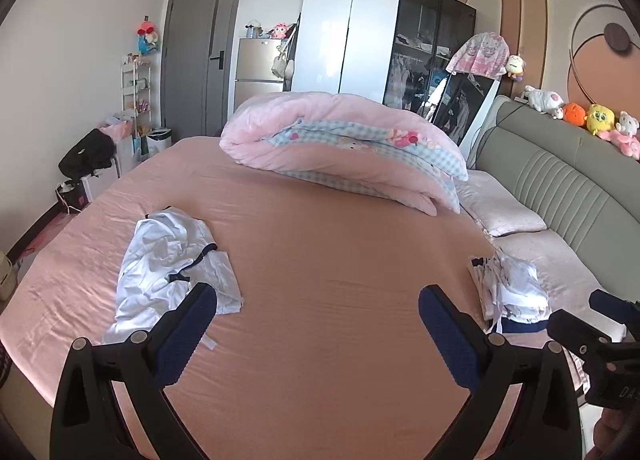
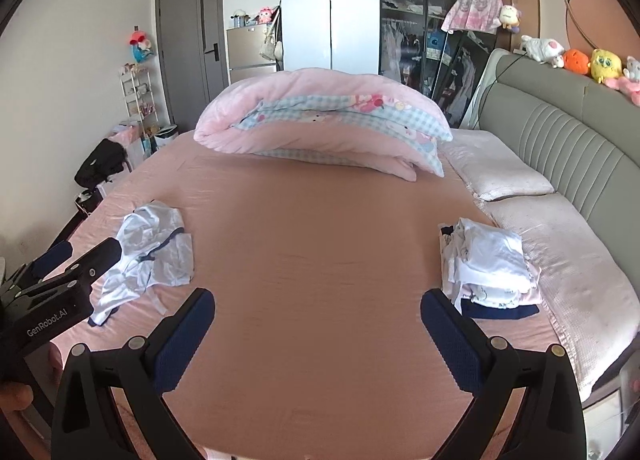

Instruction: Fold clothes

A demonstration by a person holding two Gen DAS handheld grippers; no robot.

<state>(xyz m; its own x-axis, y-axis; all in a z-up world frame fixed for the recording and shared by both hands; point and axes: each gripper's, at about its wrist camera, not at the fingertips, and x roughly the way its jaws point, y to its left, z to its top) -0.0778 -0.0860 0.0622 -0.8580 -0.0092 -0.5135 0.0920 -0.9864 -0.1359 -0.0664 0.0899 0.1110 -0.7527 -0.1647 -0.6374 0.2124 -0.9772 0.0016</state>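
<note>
Two heaps of clothing are lying on the bed: a crumpled white garment (image 1: 172,264) with dark navy trim is sprawling loosely at the left side, and a folded stack (image 2: 486,268) of white pieces over a navy one is sitting squarely at the right, just beside the pillows (image 2: 520,195). Well apart from each other, they are leaving a broad bare stretch of smooth, faintly creased pink sheet (image 1: 320,260) between them. Above that stretch the left gripper (image 1: 318,312) and the right gripper (image 2: 318,314) are both hanging with their textured blue pads spread wide, gripping nothing. Behind, a puffy pink quilt (image 1: 340,139) with a checked blue lining is lying rolled across the bed. A ribbed grey headboard (image 2: 560,139) is carrying a row of plush toys (image 2: 600,63), and a white and dark glass wardrobe (image 1: 360,27) is standing against the far wall.
</note>
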